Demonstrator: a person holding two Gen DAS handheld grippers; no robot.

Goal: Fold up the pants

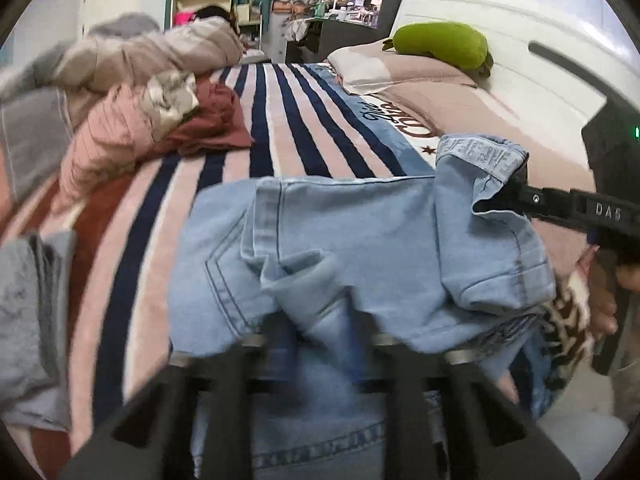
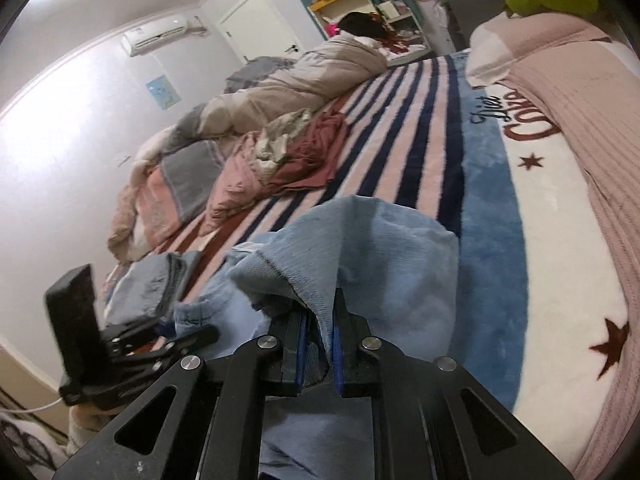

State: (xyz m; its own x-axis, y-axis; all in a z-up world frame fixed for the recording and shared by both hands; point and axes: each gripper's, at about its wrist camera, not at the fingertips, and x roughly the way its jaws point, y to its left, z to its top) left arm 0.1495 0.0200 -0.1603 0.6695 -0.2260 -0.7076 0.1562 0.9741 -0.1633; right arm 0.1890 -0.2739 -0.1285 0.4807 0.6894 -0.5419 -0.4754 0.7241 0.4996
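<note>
A heap of clothes [image 1: 160, 120] and a green pillow [image 1: 440, 46] lie on the striped bed [image 1: 280, 120]. Both grippers, left [image 1: 320, 336] and right [image 2: 320, 336], pinch crumpled light-blue jeans [image 1: 360, 240] in their fingers.

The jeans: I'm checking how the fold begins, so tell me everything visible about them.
The jeans are light blue washed denim with stitched seams, a pocket and a lettered waistband. They lie bunched and partly lifted over the striped blanket. The left gripper and the right gripper each have their jaws shut on a fold of the fabric.
</note>
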